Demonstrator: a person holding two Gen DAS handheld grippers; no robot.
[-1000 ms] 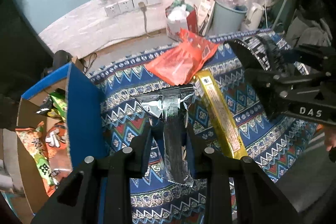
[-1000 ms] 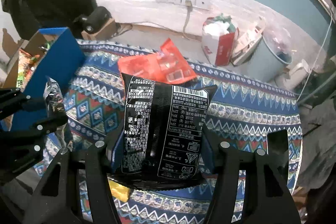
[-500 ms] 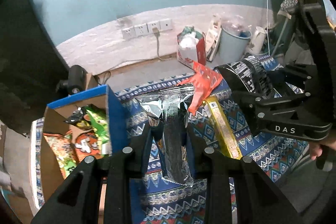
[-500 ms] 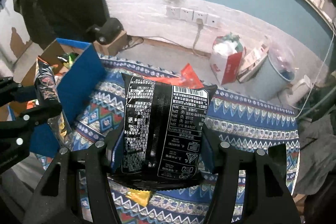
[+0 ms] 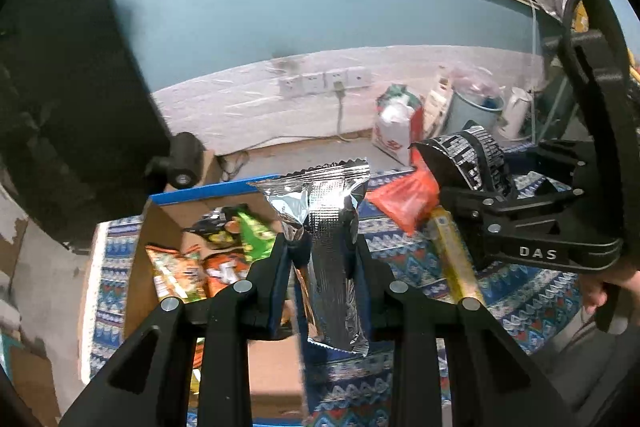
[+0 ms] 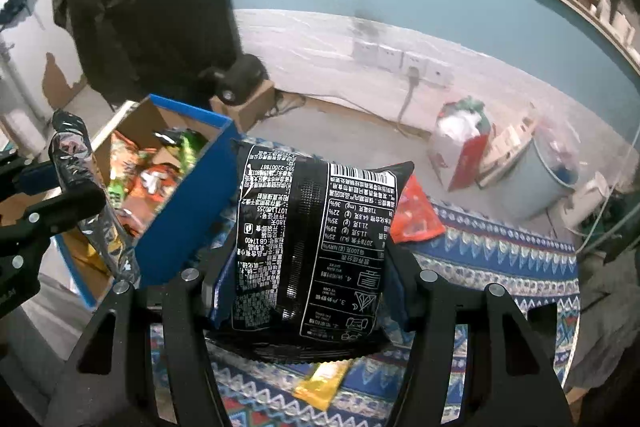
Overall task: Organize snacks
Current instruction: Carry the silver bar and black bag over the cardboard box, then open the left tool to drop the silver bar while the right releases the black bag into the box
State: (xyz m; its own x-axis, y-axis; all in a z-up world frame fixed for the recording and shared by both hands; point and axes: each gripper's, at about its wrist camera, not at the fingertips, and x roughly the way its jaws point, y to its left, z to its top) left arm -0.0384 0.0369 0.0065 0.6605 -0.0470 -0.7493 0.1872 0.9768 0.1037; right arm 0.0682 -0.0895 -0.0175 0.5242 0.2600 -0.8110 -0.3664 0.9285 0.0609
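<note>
My left gripper (image 5: 320,255) is shut on a silver foil snack packet (image 5: 328,227), held upright in the air beside the open blue-sided cardboard box (image 5: 208,193) that holds several snack bags (image 5: 180,271). My right gripper (image 6: 310,251) is shut on a black noodle packet (image 6: 316,231), held above the patterned cloth to the right of the box (image 6: 188,211). The right gripper (image 5: 472,195) also shows in the left wrist view, and the left gripper (image 6: 76,195) in the right wrist view. A red packet (image 5: 404,199) and a yellow bar (image 5: 456,259) lie on the cloth.
The blue patterned cloth (image 6: 500,267) covers the table. Behind it on the floor stand a red-and-white bag (image 6: 460,143), a grey bin (image 6: 532,179) and a small cardboard box with a black device (image 6: 240,79). Wall sockets (image 5: 324,83) sit low on the wall.
Both grippers have risen and moved left toward the box, each keeping its packet. The box interior has come into view.
</note>
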